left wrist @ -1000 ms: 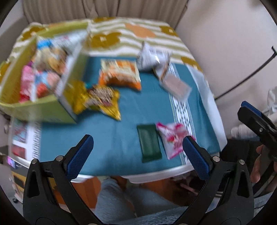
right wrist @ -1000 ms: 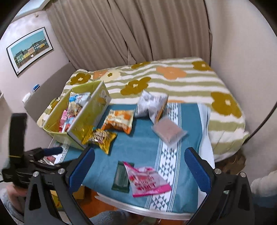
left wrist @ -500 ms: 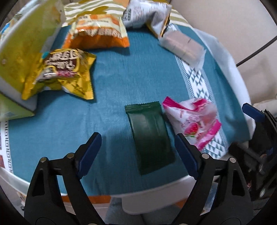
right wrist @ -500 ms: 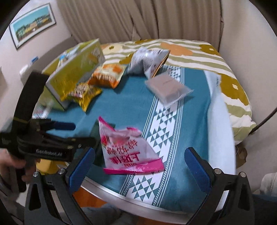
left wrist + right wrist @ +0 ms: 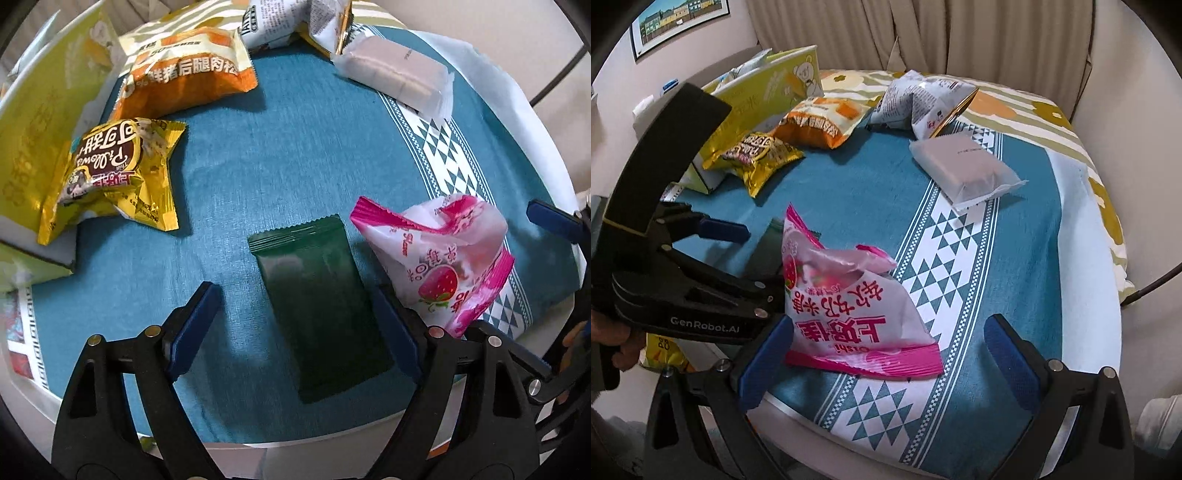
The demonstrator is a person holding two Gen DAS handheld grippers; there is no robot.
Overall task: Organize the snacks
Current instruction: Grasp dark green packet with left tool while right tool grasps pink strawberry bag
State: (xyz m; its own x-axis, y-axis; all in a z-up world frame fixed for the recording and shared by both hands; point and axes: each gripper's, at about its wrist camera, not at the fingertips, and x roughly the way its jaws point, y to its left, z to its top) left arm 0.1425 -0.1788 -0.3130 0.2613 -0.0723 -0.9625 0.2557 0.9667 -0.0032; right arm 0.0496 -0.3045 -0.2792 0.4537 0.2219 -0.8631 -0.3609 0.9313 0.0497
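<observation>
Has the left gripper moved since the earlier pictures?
Yes. The left gripper has come down toward the dark green packet, which now lies between its closing jaws; the pads do not press it.

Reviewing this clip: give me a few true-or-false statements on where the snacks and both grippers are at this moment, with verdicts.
1. The dark green packet lies flat on the teal cloth between the left gripper fingers. True; the jaws are closing but not yet pressing it.
2. The pink strawberry bag is already in the yellow-green box. False; it sits on the cloth, in front of the right gripper.
3. The right gripper is clamped on the pink bag. False; its jaws stand open.
4. The gold chocolate bag lies beside the box. True.
5. The orange bag lies next to the gold one. True.
</observation>
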